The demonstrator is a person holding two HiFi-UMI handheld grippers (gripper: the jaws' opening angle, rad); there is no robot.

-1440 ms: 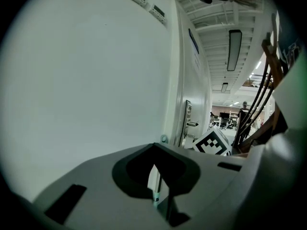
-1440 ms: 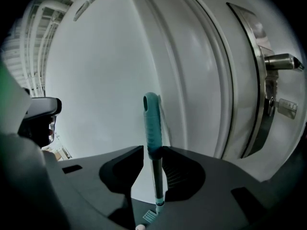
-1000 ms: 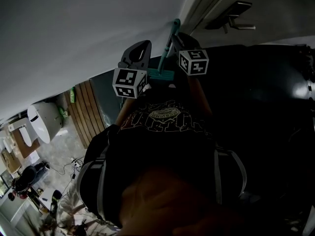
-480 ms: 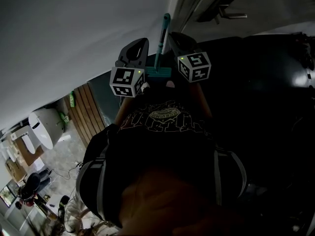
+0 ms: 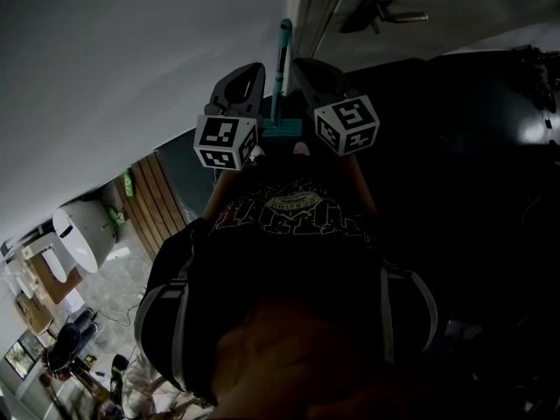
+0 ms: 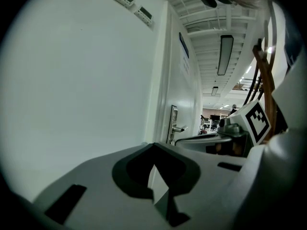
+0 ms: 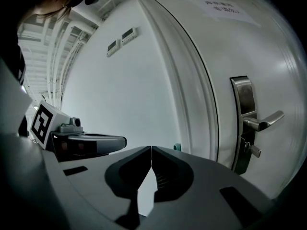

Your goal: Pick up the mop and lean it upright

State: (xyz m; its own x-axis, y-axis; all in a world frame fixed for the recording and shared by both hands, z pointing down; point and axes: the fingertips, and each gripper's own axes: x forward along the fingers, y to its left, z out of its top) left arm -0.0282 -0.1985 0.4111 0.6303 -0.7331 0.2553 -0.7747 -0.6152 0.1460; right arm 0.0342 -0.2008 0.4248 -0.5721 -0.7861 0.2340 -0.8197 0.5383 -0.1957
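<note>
Mop (image 5: pixel 281 68) stands upright against the wall (image 5: pixel 131 59) beside the door frame, between left gripper (image 5: pixel 248 81) and right gripper (image 5: pixel 308 73); lean looks done, so it's released. Left gripper view: jaws together, empty. Right gripper view: jaws just been closing, now together on nothing, teal handle tip beyond them.

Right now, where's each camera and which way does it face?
Head view: on the person's head, steeply down past the shirt to left hand-held gripper, mop, right hand-held gripper.
Left gripper view: rides that gripper, along its shut jaws toward the wall; right hand-held gripper at right.
Right gripper view: along just-closed, empty jaws toward the door handle.
All share the door handle.
</note>
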